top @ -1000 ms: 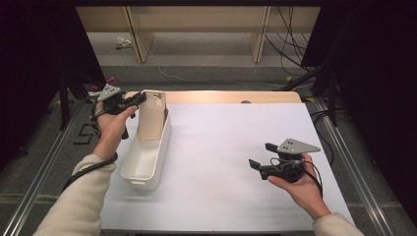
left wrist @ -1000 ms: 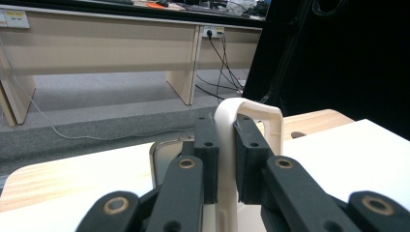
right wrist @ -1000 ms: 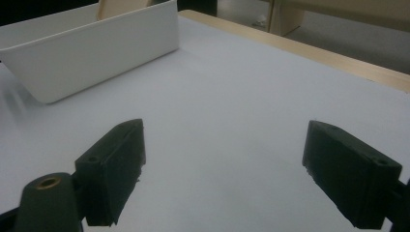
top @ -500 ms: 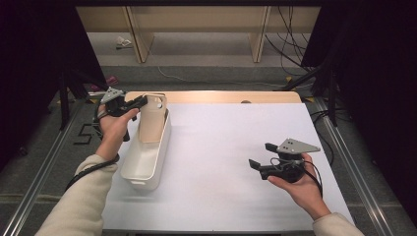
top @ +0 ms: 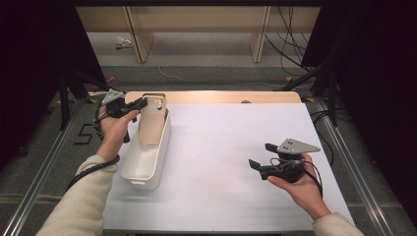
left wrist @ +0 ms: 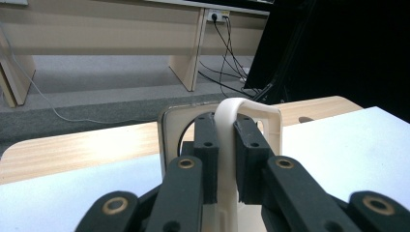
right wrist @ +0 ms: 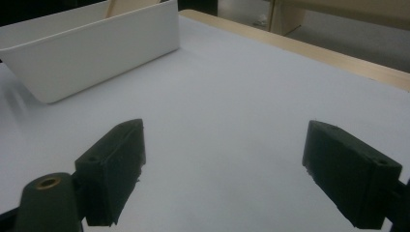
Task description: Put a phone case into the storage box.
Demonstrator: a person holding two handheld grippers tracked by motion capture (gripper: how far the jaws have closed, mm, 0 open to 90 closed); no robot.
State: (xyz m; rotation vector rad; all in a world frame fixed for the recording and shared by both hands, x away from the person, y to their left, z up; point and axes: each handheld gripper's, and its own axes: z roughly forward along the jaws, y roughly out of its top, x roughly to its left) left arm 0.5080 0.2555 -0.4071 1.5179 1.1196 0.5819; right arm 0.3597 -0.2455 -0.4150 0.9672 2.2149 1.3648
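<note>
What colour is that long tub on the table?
White; the long tub shows best in the high view.

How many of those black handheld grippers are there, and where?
2. The left gripper is at the table's far left, jaws shut on the beige board standing in the white bin. The right gripper hovers near right, jaws open.

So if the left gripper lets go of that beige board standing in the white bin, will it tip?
Probably. The beige board stands steeply, leaning in the white bin, clamped at its handle by the left gripper. It looks flat, thin and stiff, so it would likely fall over rather than flop.
</note>
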